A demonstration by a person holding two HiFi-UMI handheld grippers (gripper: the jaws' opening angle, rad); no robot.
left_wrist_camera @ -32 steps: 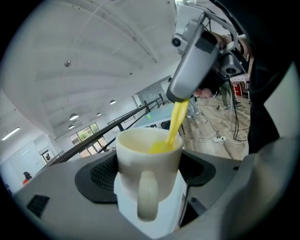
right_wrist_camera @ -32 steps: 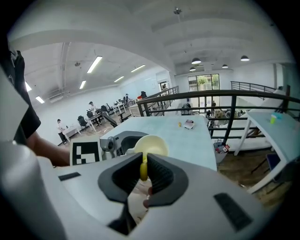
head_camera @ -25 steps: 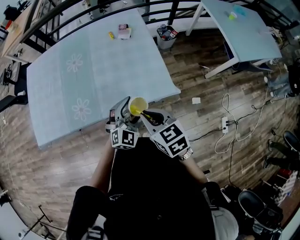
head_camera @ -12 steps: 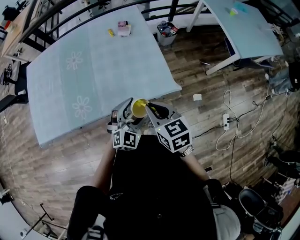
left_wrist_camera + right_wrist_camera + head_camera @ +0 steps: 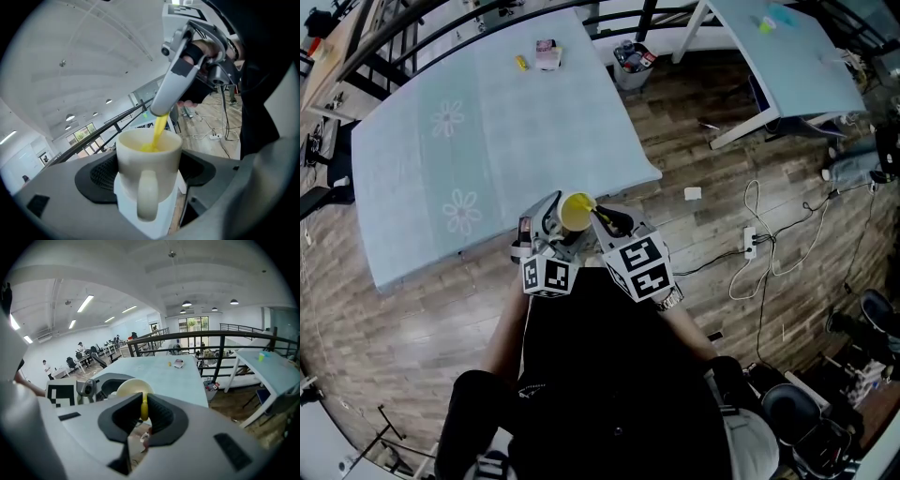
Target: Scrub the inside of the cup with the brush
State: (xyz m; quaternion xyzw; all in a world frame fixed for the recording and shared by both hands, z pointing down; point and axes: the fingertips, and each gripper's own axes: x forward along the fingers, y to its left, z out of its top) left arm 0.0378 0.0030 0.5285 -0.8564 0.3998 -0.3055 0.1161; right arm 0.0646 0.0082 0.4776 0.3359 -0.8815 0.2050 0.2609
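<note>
Close against the person's body, the left gripper (image 5: 149, 174) is clamped on the white cup (image 5: 148, 152), which is held in the air with its mouth up and its handle toward that camera. At its 1 o'clock the right gripper (image 5: 143, 411) pinches the yellow brush (image 5: 144, 408), whose head dips inside the cup. Scrubbing looks under way, though how much of the inside is done cannot be told. Beyond, at 11 o'clock, the worktop (image 5: 487, 159) carries small items (image 5: 546, 56) at its far end.
</note>
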